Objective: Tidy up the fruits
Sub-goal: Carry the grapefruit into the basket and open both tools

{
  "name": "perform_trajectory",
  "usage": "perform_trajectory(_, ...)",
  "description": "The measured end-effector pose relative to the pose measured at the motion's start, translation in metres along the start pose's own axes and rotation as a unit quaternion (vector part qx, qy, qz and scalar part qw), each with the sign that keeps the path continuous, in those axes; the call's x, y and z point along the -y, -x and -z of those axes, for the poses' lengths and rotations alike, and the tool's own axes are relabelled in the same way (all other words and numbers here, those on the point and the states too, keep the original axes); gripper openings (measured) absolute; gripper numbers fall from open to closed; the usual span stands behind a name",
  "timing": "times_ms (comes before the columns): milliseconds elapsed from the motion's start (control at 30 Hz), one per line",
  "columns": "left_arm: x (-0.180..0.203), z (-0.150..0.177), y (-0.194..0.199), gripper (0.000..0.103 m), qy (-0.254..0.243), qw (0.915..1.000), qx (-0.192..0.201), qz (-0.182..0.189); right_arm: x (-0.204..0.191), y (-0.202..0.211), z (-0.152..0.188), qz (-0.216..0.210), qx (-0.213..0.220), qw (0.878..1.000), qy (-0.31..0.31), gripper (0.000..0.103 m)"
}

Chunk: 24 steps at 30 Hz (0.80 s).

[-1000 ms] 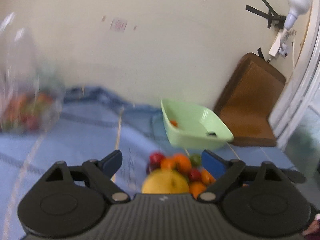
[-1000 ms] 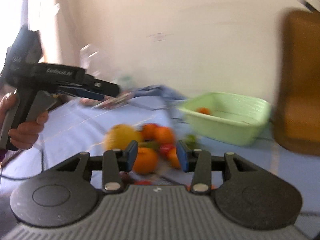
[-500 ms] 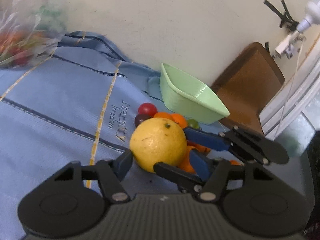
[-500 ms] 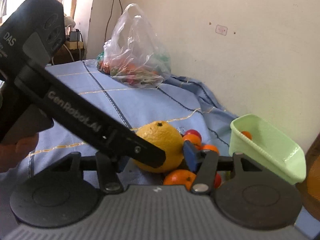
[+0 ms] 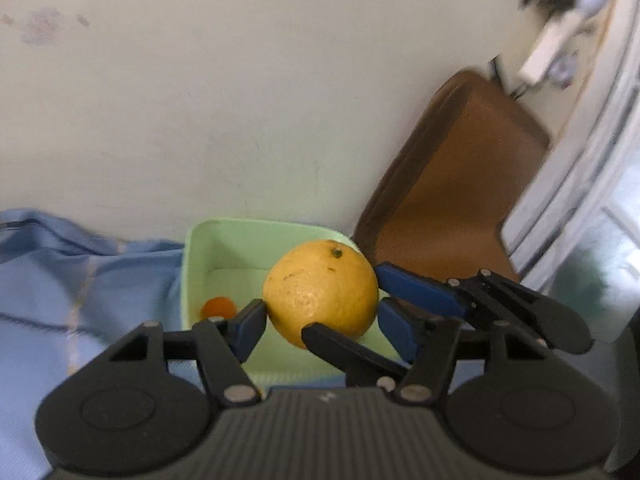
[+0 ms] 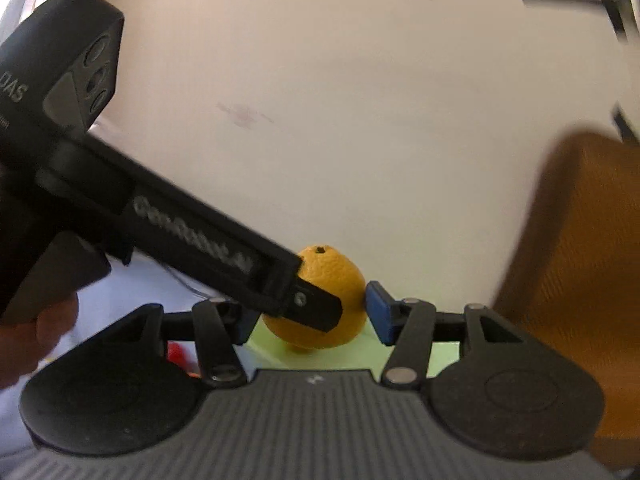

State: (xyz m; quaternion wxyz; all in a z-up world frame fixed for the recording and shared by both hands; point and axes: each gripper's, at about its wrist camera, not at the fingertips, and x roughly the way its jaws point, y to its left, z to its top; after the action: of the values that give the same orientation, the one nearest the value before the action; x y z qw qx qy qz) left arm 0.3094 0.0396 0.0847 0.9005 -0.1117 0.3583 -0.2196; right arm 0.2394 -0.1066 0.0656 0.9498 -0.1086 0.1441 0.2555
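Left wrist view shows my left gripper [image 5: 320,322] and right gripper [image 6: 310,316] both apparently pinching the yellow citrus [image 5: 322,294] above the green tub [image 5: 192,264].

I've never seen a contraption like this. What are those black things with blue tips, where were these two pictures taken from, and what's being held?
There is no robot here. A person holds a hand-held gripper in each hand: a tool with two blue-padded fingers and a camera looking along them. One picture comes from the left hand-held gripper, the other from the right hand-held gripper, and each also sees the other tool. Both pinch the same big yellow fruit, held over a green tub on a blue cloth. A small orange lies in the tub. A brown chair stands behind.
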Motion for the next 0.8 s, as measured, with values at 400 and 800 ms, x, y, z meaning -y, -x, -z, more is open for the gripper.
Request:
perform_trajectory(400,-0.001,0.0,-0.016,0.065,0.008,0.9999,-0.006,0.004,0.043,-0.05,0.006,0.004,-0.023,0.999,-0.049,0.068)
perform_trajectory(800,0.042,0.135,0.145,0.094,-0.057,0.9932,0.1,0.018,-0.038,0.108,0.037,-0.077,0.003,0.996,-0.038,0.088)
